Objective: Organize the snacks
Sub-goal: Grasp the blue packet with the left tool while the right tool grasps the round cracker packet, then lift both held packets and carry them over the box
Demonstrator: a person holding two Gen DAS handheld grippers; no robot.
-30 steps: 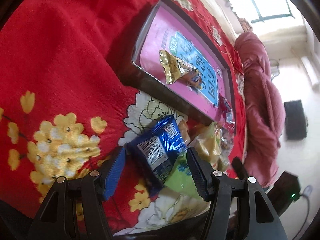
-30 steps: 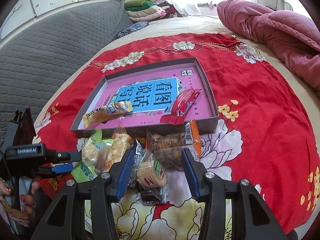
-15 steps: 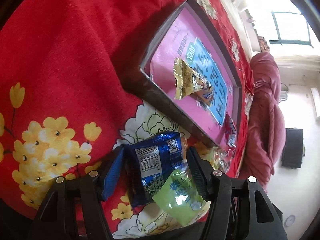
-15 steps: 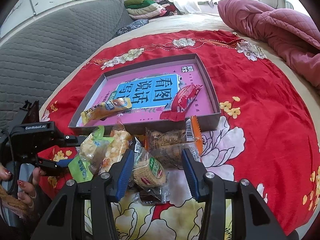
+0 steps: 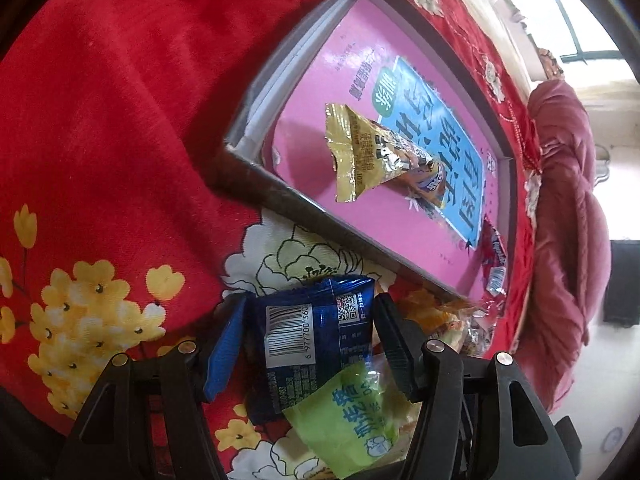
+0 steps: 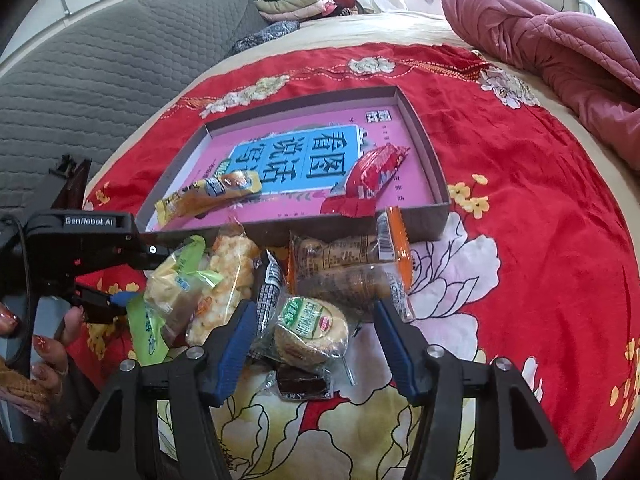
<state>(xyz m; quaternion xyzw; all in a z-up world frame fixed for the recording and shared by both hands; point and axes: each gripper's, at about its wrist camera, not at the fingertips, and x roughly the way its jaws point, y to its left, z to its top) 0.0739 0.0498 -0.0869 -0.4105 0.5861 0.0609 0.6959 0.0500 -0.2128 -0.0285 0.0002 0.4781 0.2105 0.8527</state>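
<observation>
A blue snack packet (image 5: 308, 340) stands between the pads of my left gripper (image 5: 310, 342), which is shut on it. A green packet (image 5: 352, 420) overlaps its lower end. My right gripper (image 6: 316, 340) hovers over the snack pile with its jaws opening. A round cake in a clear wrapper (image 6: 310, 330) lies between them, untouched by the pads. The grey box with a pink floor (image 6: 436, 200) holds a gold packet (image 6: 208, 196) and a red packet (image 6: 372, 176). The left wrist view shows the same box (image 5: 280, 196), gold packet (image 5: 380, 156) and red packet (image 5: 494, 252).
Loose snacks lie in front of the box: an orange-edged biscuit pack (image 6: 352, 264), a puffed-rice pack (image 6: 228, 280) and a green-labelled bun (image 6: 176, 284). A hand (image 6: 48, 344) holds the left gripper (image 6: 92, 240). A red floral cloth (image 6: 520, 184) covers the bed and a pink quilt (image 6: 552, 48) lies behind.
The right jaws have spread wider around the round cake. The left gripper has shifted toward the pile and turned, with the blue packet now square between its fingers.
</observation>
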